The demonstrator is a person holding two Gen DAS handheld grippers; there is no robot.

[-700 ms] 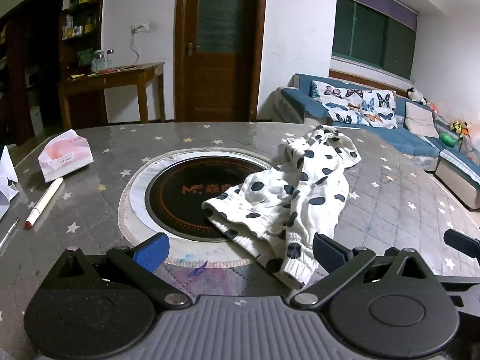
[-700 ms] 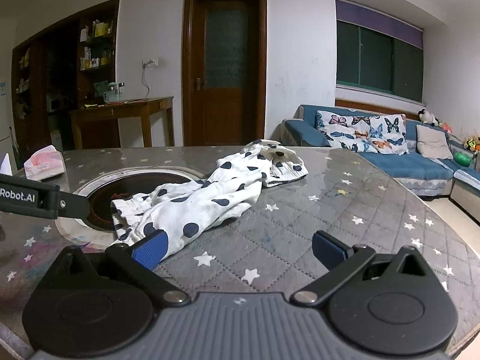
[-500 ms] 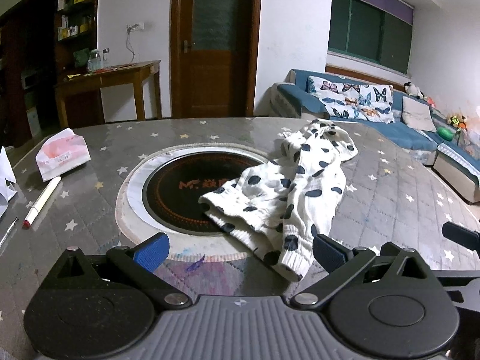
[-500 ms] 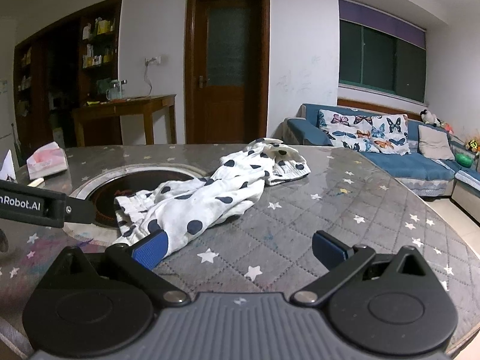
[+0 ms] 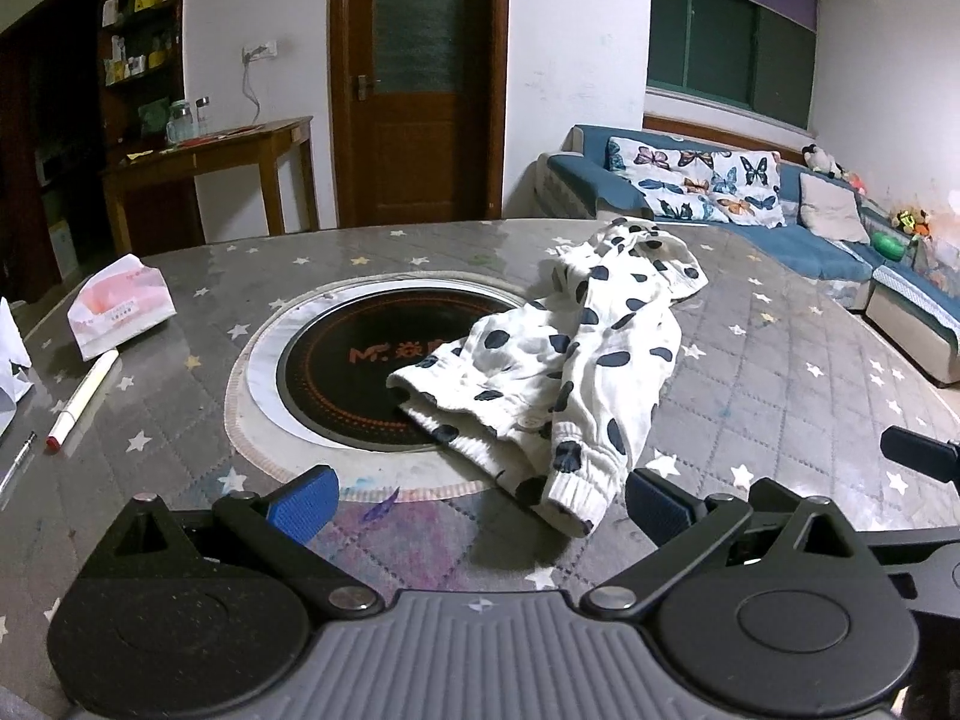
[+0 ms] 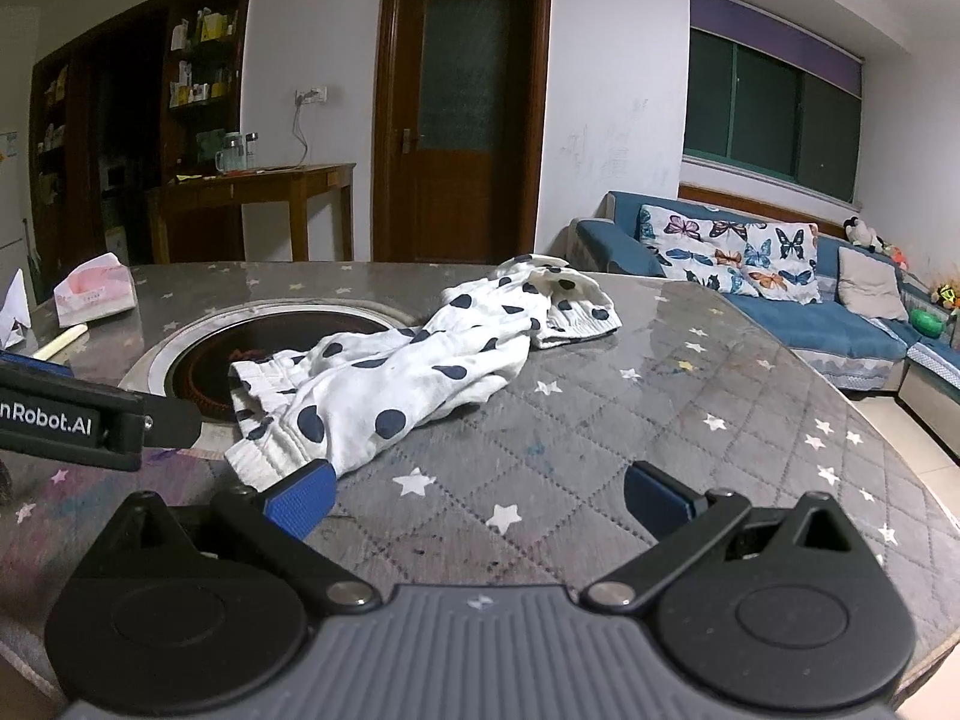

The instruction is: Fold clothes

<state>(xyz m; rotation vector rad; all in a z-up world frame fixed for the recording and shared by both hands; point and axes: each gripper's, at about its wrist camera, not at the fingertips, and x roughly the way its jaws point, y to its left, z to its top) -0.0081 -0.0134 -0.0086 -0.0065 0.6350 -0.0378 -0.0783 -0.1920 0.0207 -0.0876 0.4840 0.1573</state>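
Note:
A white garment with dark polka dots [image 5: 564,360] lies crumpled on the grey star-patterned table [image 5: 780,396], partly over the round black cooktop [image 5: 342,360]. It also shows in the right wrist view [image 6: 408,372]. My left gripper [image 5: 477,498] is open and empty, just short of the garment's near cuff [image 5: 576,498]. My right gripper [image 6: 477,495] is open and empty; its left fingertip [image 6: 300,495] sits beside the garment's near edge. The left gripper's body shows at the left of the right wrist view [image 6: 78,420].
A tissue pack [image 5: 120,306], a marker pen [image 5: 81,399] and a folded white paper [image 5: 12,354] lie at the table's left. A blue sofa [image 5: 750,222] stands beyond the table's right edge. A wooden side table [image 5: 210,162] and door [image 5: 417,84] are behind.
Both grippers have moved slightly forward toward the garment, which now appears closer. The garment has not moved, and both stay open.

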